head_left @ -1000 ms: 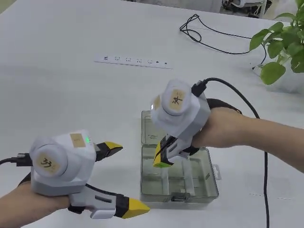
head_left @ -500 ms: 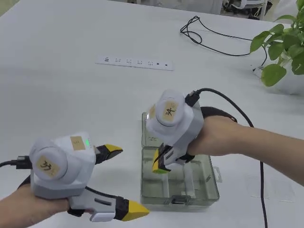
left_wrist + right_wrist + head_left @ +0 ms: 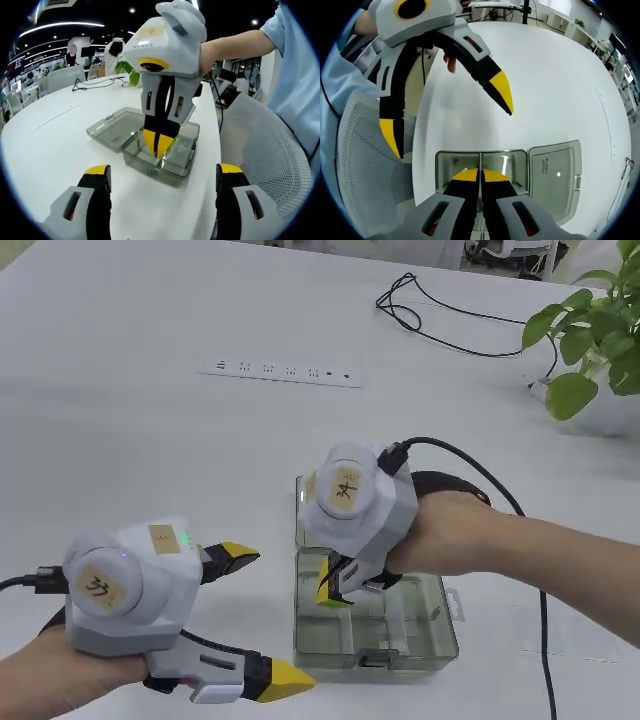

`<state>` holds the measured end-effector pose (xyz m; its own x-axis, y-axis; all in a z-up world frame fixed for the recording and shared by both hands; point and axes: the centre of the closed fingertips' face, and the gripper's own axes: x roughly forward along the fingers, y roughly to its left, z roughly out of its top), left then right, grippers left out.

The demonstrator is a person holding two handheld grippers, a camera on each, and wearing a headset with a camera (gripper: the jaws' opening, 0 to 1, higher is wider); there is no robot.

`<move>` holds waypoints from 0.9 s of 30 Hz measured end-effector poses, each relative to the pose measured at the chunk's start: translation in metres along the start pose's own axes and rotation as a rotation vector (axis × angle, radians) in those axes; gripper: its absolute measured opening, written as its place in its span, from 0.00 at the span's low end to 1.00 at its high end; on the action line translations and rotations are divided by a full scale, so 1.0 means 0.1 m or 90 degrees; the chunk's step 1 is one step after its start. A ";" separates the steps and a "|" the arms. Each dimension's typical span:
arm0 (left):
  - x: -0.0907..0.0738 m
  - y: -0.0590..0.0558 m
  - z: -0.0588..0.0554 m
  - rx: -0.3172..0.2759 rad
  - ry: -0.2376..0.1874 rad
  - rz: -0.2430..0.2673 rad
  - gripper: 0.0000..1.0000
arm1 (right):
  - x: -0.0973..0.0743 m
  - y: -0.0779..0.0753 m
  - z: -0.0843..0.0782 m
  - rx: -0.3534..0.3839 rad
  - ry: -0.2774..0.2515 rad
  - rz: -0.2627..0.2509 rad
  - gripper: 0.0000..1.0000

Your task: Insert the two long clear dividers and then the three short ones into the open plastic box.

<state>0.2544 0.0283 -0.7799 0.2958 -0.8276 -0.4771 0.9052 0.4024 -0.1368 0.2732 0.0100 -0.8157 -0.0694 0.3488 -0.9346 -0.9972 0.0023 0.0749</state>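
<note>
Right gripper [image 3: 333, 593]: fingers pressed together, tips down inside the open plastic box [image 3: 428, 632], in line with a clear divider [image 3: 480, 159] standing there; can't tell if it's pinched. Left gripper [image 3: 272, 616]: fingers wide apart, empty, box just beyond its tips. Vs 1 s ago: right sits lower in the box, left unchanged.

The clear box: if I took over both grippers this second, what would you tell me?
Left gripper: open, empty, off to the left of the box.
Right gripper: shut, tips down inside the box, apparently pinching a divider edge-on.
Lid: lying open beside the box.
Done: other dividers look seated; the count is unclear through the clear plastic.
Left: seat the held one, then fit any that remain.
</note>
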 end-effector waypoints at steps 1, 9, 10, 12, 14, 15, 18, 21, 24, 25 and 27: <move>0.00 0.00 0.00 0.000 0.000 0.000 0.88 | 0.00 0.00 0.00 0.001 -0.001 0.001 0.02; -0.02 0.00 0.01 0.004 0.001 0.001 0.87 | -0.03 -0.02 0.01 -0.015 -0.021 -0.005 0.15; -0.02 0.00 0.02 0.003 0.001 0.001 0.87 | -0.05 -0.03 0.02 -0.012 -0.030 -0.009 0.20; -0.02 0.00 0.02 0.005 0.002 0.001 0.87 | -0.10 -0.05 0.04 -0.016 -0.049 -0.020 0.27; -0.03 0.00 0.03 0.005 0.001 0.000 0.87 | -0.16 -0.07 0.03 -0.009 -0.063 -0.026 0.33; -0.03 0.00 0.03 0.005 0.001 0.000 0.87 | -0.18 -0.07 0.03 -0.007 -0.070 -0.026 0.36; -0.03 0.00 0.05 0.007 0.000 0.001 0.87 | -0.25 -0.06 0.04 0.002 -0.098 -0.030 0.51; -0.03 0.01 0.07 0.007 -0.003 0.002 0.87 | -0.29 -0.05 0.03 0.007 -0.122 -0.036 0.63; -0.03 0.01 0.08 0.007 -0.004 0.002 0.88 | -0.32 -0.04 0.02 0.017 -0.147 -0.044 0.79; -0.03 0.01 0.08 0.007 -0.005 0.003 0.88 | -0.33 -0.04 0.02 0.019 -0.160 -0.051 0.84; -0.03 0.02 0.09 0.007 -0.006 0.005 0.88 | -0.36 -0.06 0.01 0.023 -0.177 -0.066 0.95</move>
<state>0.2581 0.0280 -0.7710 0.3049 -0.8282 -0.4703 0.9063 0.4040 -0.1239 0.2813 -0.0020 -0.7824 0.0486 0.5882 -0.8073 -0.9966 0.0827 0.0002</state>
